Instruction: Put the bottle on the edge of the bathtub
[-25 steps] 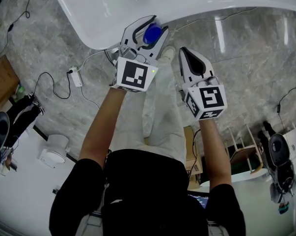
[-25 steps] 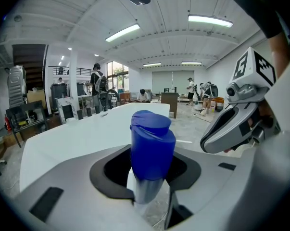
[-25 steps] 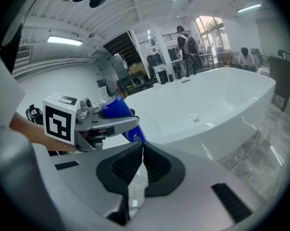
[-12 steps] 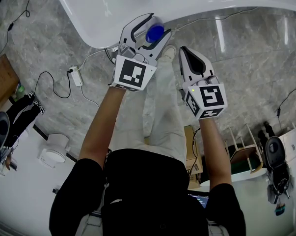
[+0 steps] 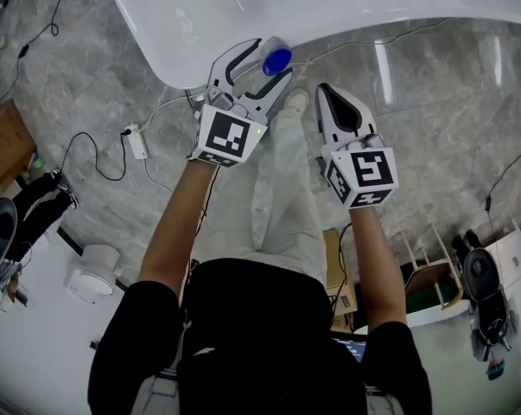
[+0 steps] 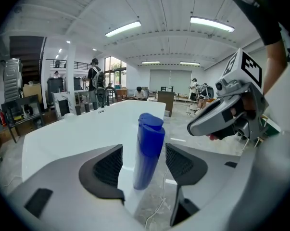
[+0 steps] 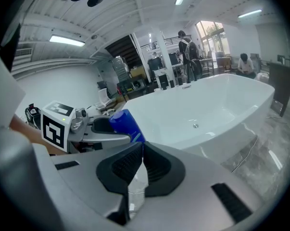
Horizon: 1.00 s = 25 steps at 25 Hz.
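The left gripper's (image 5: 271,60) jaws were opening around the blue bottle (image 6: 148,148), upright on the tub (image 5: 200,24) rim; the right gripper's (image 5: 336,93) jaws were closed, empty.

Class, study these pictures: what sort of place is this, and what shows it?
Probably a big open workshop or studio hall, not a home bathroom: a freestanding bathtub stands on a stone floor, under long strip lights, with cables trailing nearby.

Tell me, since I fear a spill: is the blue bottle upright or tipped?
Upright: the blue bottle stands cap-up on the bathtub rim, between the opening jaws of the left hand-held gripper, pads clear.
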Motion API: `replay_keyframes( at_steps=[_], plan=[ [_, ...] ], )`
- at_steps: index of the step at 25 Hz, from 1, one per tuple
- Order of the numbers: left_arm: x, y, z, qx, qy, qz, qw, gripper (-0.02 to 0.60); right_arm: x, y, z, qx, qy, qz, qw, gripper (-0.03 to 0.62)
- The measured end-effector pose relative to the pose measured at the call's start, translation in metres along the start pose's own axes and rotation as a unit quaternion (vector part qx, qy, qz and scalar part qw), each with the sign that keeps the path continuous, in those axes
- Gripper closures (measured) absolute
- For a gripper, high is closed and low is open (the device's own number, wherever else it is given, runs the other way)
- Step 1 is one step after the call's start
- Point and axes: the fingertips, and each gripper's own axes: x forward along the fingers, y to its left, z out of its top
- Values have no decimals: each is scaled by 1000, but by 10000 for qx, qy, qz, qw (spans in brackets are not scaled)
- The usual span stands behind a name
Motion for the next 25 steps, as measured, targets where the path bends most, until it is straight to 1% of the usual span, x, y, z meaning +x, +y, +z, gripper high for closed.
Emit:
replay_keyframes(
  at_steps=[3, 7, 9, 12, 15, 20, 23, 25],
  plan=[
    [-14, -1, 9, 20, 5, -26, 10000, 302, -9, 4, 19, -79, -141, -54, 9999, 569],
    [-38, -9, 25, 137, 85, -182, 9997, 304, -26, 16, 41, -161, -245, -134, 9995, 569],
    [-49, -10, 38, 214, 13, -200, 9996, 320, -34, 20, 53, -236, -336, -180, 9990, 569],
    [-69, -10, 61, 265, -177, -145, 9994, 400, -48, 30, 69, -378, -476, -240, 9979, 569],
    [-93, -15, 88, 313, -382, -140, 9987, 443, -68, 45, 83, -532, -607, -286, 9963, 569],
    [-135, -21, 138, 375, -649, -94, 9971, 545, -104, 69, 107, -850, -860, -455, 9916, 569],
    [-160, -30, 159, 288, -888, -177, 9955, 561, -124, 84, 118, -1065, -1005, -549, 9877, 569],
    [-178, -35, 171, 250, -975, -174, 9948, 568, -140, 93, 126, -1146, -1121, -614, 9852, 569]
  ],
)
